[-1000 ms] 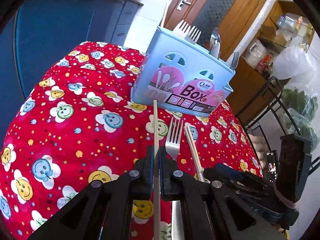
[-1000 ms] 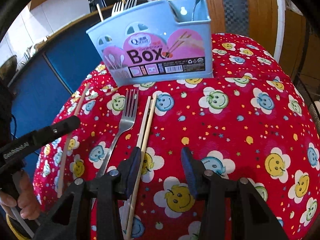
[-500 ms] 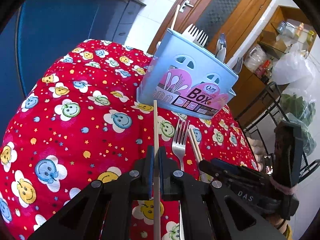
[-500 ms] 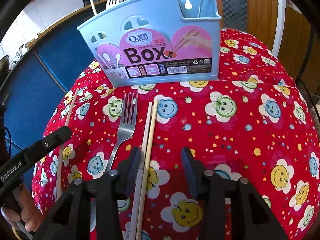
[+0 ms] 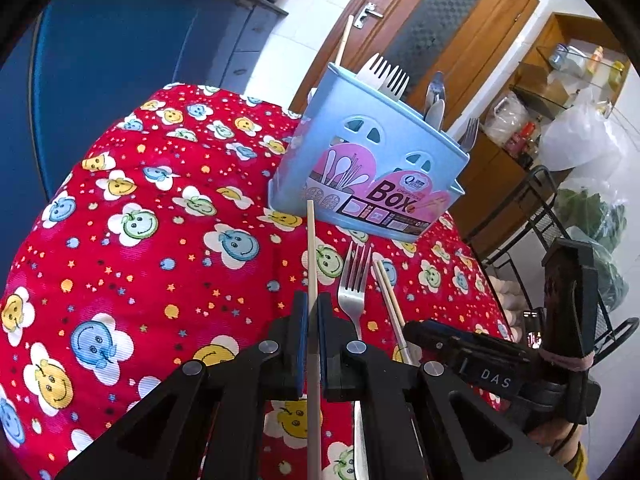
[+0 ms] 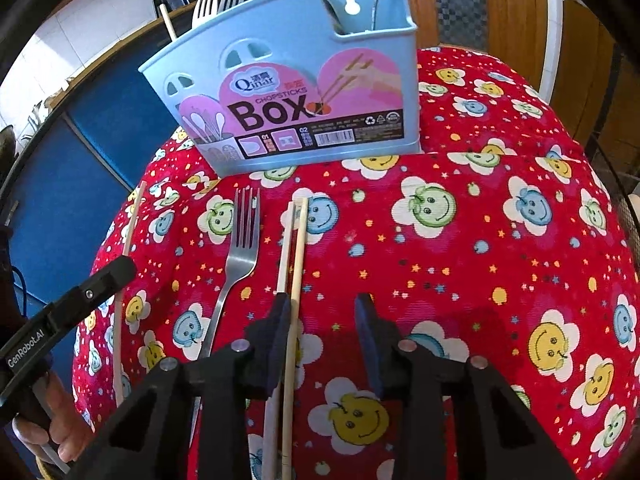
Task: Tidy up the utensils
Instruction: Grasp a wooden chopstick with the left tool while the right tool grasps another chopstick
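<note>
My left gripper (image 5: 312,312) is shut on a wooden chopstick (image 5: 311,248) that points toward the blue utensil box (image 5: 368,176); it also shows in the right wrist view (image 6: 130,224). The box (image 6: 296,92) holds forks, spoons and one chopstick. A steel fork (image 6: 236,260) and a pair of chopsticks (image 6: 294,248) lie on the red cloth in front of the box. My right gripper (image 6: 324,320) is open, low over the cloth, its left finger beside the pair of chopsticks. The fork (image 5: 354,284) and the pair (image 5: 390,300) also show in the left wrist view.
The red smiley-print tablecloth (image 6: 480,240) covers the table. A blue cabinet (image 5: 100,60) stands to the left. A wooden door (image 5: 440,20), shelves with bags (image 5: 568,136) and a black wire rack (image 5: 552,216) are behind and right.
My left gripper has lifted and drawn back a little with the chopstick. My right gripper has moved forward toward the box, closer to the pair of chopsticks.
</note>
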Action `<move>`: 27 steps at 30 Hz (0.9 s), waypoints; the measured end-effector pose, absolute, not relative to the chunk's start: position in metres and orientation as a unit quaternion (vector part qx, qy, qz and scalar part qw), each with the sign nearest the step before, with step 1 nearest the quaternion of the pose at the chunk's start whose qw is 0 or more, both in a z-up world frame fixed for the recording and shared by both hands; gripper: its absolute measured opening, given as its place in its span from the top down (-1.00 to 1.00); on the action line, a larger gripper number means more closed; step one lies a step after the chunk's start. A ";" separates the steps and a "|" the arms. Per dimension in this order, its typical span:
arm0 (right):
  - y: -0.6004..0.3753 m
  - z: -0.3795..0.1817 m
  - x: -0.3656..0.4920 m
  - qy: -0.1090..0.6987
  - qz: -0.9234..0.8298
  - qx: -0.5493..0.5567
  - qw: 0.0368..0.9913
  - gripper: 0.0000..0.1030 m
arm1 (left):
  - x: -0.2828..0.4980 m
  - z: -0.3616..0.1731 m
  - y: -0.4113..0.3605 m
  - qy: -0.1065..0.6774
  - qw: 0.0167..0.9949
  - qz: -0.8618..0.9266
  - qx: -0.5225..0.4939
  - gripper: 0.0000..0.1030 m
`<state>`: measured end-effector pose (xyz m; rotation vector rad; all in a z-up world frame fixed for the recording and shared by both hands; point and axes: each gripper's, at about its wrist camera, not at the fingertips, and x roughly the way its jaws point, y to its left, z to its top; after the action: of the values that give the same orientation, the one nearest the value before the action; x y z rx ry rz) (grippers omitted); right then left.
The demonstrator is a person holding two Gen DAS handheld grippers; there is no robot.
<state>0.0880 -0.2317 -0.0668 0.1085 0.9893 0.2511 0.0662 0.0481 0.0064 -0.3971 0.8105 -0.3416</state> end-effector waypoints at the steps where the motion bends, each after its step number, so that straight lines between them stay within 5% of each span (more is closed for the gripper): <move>1: -0.230 -0.067 0.088 0.474 0.119 0.046 0.871 0.28 | 0.066 0.007 0.048 0.390 0.886 -0.164 -0.191 0.92; 13: -0.204 -0.060 0.097 0.496 0.102 -0.066 0.859 0.33 | 0.066 0.012 0.045 0.385 0.889 -0.166 -0.182 0.92; 27: -0.201 -0.065 0.118 0.545 0.127 -0.064 0.827 0.84 | 0.069 0.025 0.041 0.374 0.896 -0.174 -0.163 0.92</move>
<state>0.1183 -0.2009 -0.0652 -0.1360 1.1567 0.2696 0.0691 0.0409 0.0250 -0.3388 0.7748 -0.3596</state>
